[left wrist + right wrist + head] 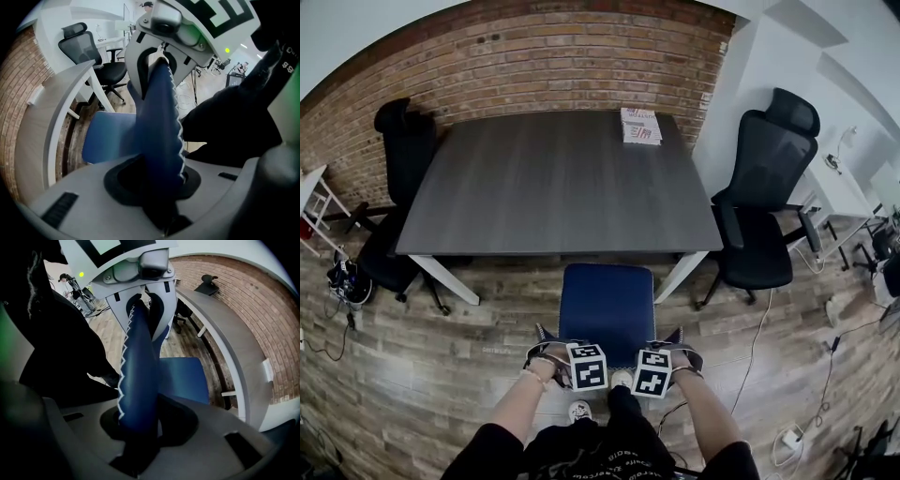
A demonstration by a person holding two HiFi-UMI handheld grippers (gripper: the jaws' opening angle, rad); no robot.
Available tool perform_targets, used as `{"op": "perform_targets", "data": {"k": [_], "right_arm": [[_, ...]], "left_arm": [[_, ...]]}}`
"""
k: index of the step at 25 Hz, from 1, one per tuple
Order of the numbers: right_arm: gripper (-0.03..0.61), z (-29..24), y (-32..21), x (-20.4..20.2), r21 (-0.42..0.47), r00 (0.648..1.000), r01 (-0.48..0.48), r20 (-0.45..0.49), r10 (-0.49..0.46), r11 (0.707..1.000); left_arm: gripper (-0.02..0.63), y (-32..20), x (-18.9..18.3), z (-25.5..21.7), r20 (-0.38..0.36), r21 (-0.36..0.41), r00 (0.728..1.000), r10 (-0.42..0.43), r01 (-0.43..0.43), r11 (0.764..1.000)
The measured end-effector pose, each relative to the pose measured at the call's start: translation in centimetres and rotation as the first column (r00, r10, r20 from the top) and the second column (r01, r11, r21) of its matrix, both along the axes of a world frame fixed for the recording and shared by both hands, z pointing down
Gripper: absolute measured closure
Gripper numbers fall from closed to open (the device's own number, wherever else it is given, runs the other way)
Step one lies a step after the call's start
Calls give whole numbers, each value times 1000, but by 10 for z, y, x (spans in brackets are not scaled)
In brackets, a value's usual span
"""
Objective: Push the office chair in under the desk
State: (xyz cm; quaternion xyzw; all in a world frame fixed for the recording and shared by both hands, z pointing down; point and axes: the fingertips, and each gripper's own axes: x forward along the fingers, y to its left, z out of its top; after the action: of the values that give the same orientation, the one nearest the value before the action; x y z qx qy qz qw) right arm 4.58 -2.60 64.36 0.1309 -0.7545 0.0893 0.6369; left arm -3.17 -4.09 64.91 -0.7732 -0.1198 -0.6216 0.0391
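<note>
A blue office chair [607,302] stands in front of the dark grey desk [553,187], its seat just short of the desk's near edge. Its backrest's top edge is at my hands. My left gripper [548,349] is shut on the left part of that edge and my right gripper [673,349] on the right part. In the left gripper view the blue backrest [161,122], with white zigzag stitching, runs up from between the grey jaws toward the other gripper [159,51]. The right gripper view shows the same backrest [138,366] clamped, with the seat [183,378] below.
A black mesh chair [764,211] stands at the desk's right and another black chair [398,187] at its left. A stack of booklets [640,126] lies on the desk's far corner by the brick wall [534,66]. Cables and a power strip [787,438] lie on the floor.
</note>
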Motion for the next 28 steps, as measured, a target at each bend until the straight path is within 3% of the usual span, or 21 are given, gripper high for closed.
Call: {"op": "perform_targets", "data": {"k": [28], "right_arm": [[489,-1,-40,29,-12,999,48,15,-48,999]], "left_arm": [[520,-36,29,-1,6,-14,999,-45,45,999]]}}
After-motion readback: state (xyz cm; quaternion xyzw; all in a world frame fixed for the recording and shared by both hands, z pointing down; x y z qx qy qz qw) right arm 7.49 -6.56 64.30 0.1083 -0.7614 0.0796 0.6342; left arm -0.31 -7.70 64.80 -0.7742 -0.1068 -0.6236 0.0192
